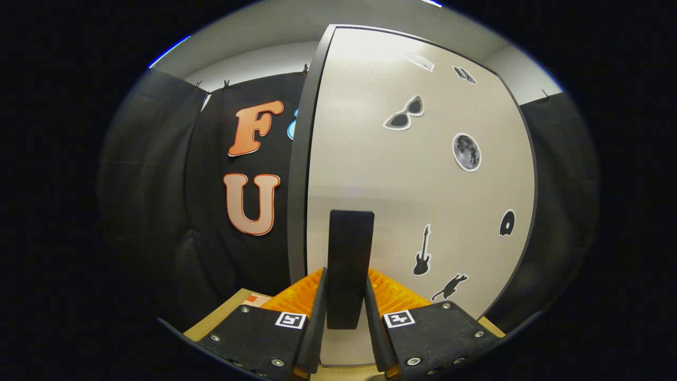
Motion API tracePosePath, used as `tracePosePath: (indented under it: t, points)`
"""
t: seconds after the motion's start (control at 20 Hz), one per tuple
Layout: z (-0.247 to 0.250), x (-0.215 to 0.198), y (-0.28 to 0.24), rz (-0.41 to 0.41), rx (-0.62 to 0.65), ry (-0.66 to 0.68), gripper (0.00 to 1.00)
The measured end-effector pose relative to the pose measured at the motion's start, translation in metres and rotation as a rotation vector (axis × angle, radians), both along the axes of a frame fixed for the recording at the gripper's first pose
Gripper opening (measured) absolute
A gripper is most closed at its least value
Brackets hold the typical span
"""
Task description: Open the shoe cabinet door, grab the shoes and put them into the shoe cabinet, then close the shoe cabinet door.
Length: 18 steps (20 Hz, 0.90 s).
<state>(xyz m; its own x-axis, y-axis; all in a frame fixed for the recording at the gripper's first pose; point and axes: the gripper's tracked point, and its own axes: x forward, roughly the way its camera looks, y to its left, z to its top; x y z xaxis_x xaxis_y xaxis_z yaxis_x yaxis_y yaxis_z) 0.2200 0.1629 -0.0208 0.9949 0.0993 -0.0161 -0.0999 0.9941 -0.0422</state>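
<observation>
The hand-held gripper is pinching the dark vertical handle of the shoe cabinet door, one finger pressed on each side of it. The pale door stands directly ahead of the fingers, carrying stickers: sunglasses, a moon, a guitar and a cat. A wooden worktop lies below the fingers.

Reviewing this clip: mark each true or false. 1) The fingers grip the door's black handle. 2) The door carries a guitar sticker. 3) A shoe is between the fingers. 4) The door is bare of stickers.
1) True: the gripper is shut on the black handle of the cabinet door.
2) True: a guitar sticker sits beside the handle.
3) False: the handle is between them.
4) False: it bears sunglasses and moon stickers too.
</observation>
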Motion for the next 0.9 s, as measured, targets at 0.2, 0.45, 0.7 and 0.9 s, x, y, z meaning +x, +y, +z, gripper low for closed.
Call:
tracePosePath:
  t: [0.2,0.45,0.7,0.9]
  points:
    - [-0.002,-0.002,-0.002,0.005,0.035,0.031,0.36]
    - [-0.003,-0.012,-0.005,0.031,0.047,0.054,0.35]
    - [-0.002,-0.032,-0.014,0.035,0.052,0.050,0.31]
    - [-0.002,-0.050,-0.024,0.024,0.059,0.051,0.30]
